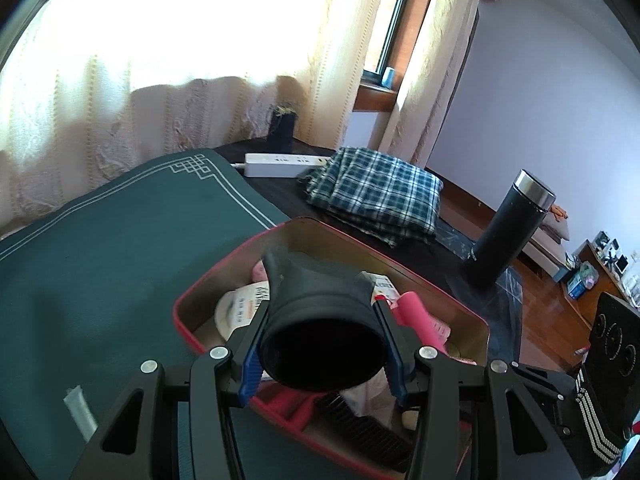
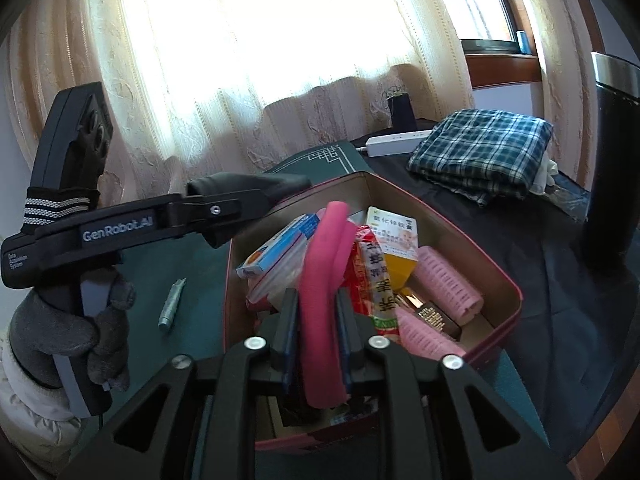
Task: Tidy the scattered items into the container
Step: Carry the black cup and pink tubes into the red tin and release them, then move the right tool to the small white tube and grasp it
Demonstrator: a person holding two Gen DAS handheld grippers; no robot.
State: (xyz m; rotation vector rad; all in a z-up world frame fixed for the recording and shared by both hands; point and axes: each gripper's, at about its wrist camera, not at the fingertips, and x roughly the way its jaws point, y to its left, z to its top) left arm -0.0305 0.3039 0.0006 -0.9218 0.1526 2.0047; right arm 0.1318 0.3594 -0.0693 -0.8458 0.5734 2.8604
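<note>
Two blue-padded fingers of the left gripper (image 1: 322, 344) clamp a black rubbery cup (image 1: 320, 336) over the red tin (image 1: 472, 344). Right gripper (image 2: 318, 344) fingers flank a pink foam roller (image 2: 324, 280), contact unclear. Only the right view shows "GenRobot.AI", a gloved hand (image 2: 80, 332) and a silver tube (image 2: 171, 304) outside the tin.

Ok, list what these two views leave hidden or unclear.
- Left wrist view: the black cup in the left gripper covers the middle of the tin.
- Right wrist view: the pink foam stick between the right gripper fingers hides the items beneath; pad contact unclear.
- Right wrist view: the flask is cut off by the edge.
- Small tube: label too small.
</note>
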